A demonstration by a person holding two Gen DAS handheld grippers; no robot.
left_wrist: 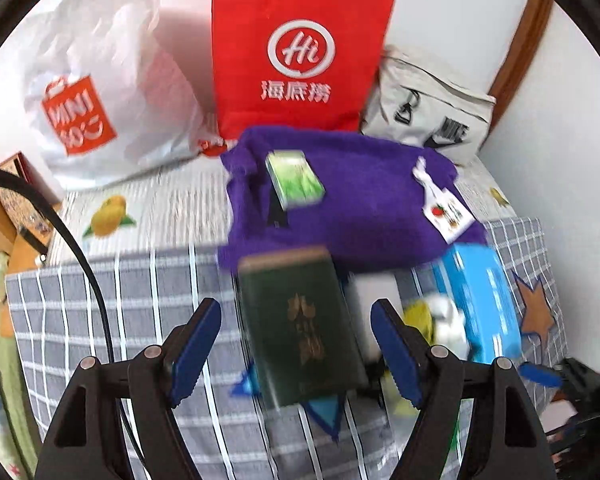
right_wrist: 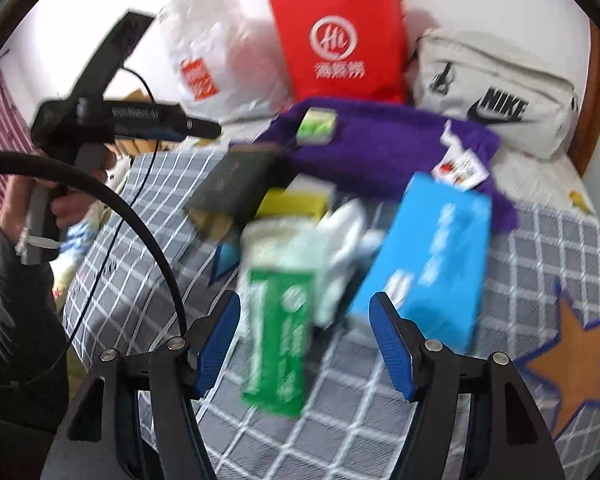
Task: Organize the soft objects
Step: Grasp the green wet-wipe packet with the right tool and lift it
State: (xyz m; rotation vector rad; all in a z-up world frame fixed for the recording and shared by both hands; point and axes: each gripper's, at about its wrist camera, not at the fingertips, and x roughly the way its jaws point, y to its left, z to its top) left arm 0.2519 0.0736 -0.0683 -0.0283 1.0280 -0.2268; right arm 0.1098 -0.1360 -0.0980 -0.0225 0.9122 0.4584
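Both grippers hung open and empty over the bed (right_wrist: 380, 420): the left gripper (left_wrist: 296, 348) above the dark green box (left_wrist: 300, 328), the right gripper (right_wrist: 304, 344) above the green pack (right_wrist: 280, 340). The purple towel (left_wrist: 364, 200) lay farther back.

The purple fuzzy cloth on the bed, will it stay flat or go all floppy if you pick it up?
Probably floppy: the purple cloth lies rumpled and fuzzy, so it would likely sag and fold from one pinch. The small green box resting on it would probably slide off. Its tag would likely dangle.
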